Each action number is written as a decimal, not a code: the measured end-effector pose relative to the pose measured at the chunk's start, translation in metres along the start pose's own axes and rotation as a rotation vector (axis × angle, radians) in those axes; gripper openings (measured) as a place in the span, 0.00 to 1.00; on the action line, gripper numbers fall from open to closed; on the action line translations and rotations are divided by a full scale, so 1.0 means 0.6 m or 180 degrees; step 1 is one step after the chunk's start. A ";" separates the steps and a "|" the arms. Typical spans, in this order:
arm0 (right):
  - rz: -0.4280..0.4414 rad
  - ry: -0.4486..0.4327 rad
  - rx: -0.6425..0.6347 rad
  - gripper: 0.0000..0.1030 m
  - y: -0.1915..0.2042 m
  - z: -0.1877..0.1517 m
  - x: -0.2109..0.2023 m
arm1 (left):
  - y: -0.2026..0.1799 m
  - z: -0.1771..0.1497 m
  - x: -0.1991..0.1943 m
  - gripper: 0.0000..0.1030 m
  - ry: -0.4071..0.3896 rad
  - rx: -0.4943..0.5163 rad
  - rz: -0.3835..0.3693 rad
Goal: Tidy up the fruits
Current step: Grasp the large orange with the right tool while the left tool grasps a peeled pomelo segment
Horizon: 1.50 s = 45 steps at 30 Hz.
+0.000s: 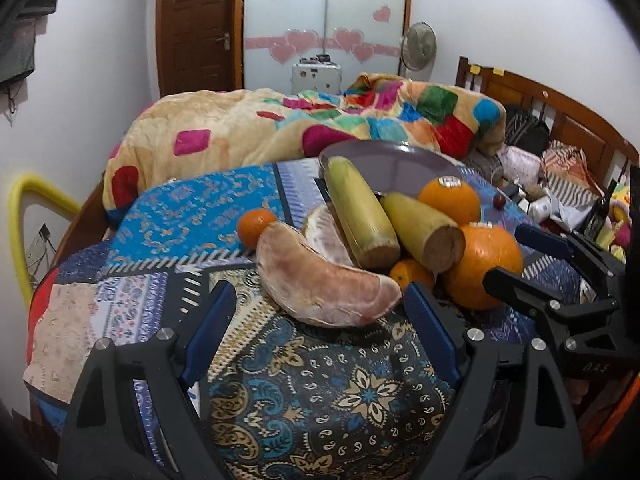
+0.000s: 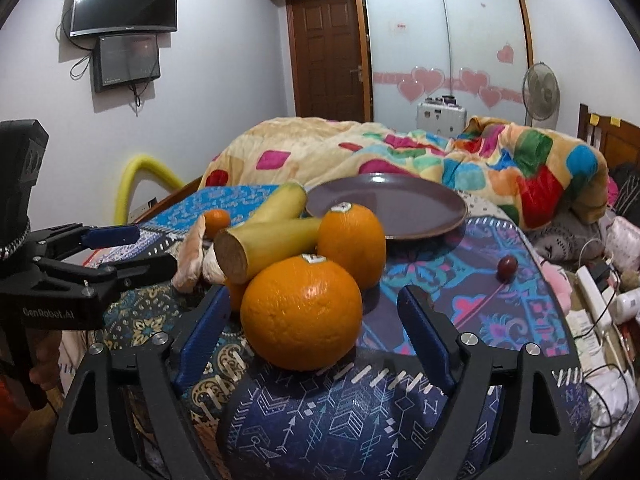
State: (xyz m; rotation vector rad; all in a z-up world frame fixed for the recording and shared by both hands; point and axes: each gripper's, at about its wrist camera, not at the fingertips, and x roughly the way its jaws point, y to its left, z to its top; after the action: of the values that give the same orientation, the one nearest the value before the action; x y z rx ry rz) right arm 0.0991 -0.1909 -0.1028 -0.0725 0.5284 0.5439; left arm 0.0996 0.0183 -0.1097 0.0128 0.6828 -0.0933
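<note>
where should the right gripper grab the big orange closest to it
Grip the large round stickered orange across its widest middle, coming in level from the near side. It sits between the open right gripper fingers, with banana stubs behind, so the near side is free.

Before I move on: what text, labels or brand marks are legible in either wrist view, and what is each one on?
"GenRobot.AI": on the body of the left hand-held gripper, seen in the right wrist view.
"DAS" (faint, uncertain): on the right hand-held gripper, seen in the left wrist view.
Stickers on the two large oranges: too blurred to read.
Notices on the wardrobe door: too small to read.
</note>
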 end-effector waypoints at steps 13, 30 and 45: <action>0.0080 0.0082 -0.0045 0.81 0.003 -0.003 0.017 | -0.010 -0.015 0.028 0.74 0.0038 0.0099 0.0059; 0.0130 0.0208 0.0039 0.66 0.011 -0.003 0.050 | 0.037 -0.038 0.010 0.74 0.0271 -0.0031 0.0021; 0.0212 0.0214 0.0082 0.63 0.003 -0.007 0.045 | 0.028 0.004 0.069 0.74 0.0419 -0.0180 -0.0215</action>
State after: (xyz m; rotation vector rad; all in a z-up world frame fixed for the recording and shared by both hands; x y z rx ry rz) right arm 0.1156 -0.1776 -0.1198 -0.0490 0.6049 0.6012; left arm 0.1346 0.0316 -0.1343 -0.0588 0.8174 -0.1388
